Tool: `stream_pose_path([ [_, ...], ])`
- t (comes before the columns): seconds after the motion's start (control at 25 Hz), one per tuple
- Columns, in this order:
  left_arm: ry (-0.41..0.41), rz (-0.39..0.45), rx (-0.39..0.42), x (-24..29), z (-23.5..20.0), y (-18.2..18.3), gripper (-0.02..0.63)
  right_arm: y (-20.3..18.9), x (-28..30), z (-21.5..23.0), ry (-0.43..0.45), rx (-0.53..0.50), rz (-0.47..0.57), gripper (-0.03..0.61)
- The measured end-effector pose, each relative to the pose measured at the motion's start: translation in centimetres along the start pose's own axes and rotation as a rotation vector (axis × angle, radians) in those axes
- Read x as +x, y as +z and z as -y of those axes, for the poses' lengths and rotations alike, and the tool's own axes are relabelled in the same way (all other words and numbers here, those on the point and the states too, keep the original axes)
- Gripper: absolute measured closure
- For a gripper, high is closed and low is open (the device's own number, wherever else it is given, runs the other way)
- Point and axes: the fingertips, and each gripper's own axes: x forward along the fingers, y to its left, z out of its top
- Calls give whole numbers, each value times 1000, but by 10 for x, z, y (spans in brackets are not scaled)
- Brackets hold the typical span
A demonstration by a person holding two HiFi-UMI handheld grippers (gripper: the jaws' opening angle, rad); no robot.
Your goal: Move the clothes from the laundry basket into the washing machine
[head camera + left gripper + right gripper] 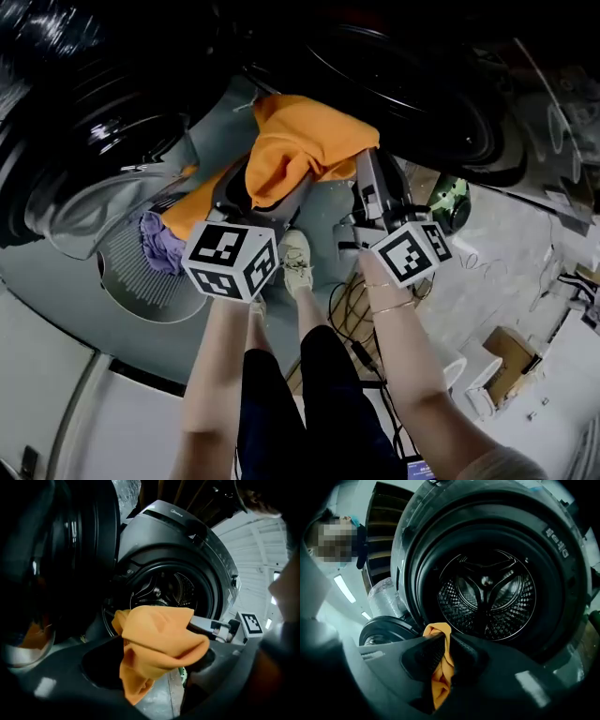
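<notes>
An orange garment (305,141) hangs between both grippers in front of the washing machine's open port (422,89). My left gripper (251,192) is shut on its left part, where the cloth bunches over the jaws (159,639). At the garment's right edge my right gripper (364,161) is shut on a thin fold (443,656). The empty perforated drum (487,597) lies straight ahead of the right gripper. A tail of the garment reaches down toward the grey laundry basket (127,281), which holds a purple cloth (159,246).
The machine's round door (112,122) stands open at the left, close to the left gripper. On the floor are the person's shoe (295,262), cables (349,314), a green object (452,202) and a cardboard box (511,352) at the right.
</notes>
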Motion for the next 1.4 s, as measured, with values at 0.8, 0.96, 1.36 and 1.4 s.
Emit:
stream_pose_path([
  [0.8, -8, -79, 35, 43, -23, -26, 267, 75, 92, 79, -243, -94, 225, 525],
  [0.96, -13, -69, 34, 48, -27, -18, 267, 87, 99, 84, -262, -109, 261, 525],
  [1.36, -23, -59, 31, 54, -41, -14, 267, 129, 108, 97, -306, -172, 394, 525],
  [1.4, -25, -59, 30, 55, -42, -14, 267, 128, 110, 98, -306, -185, 388, 525],
])
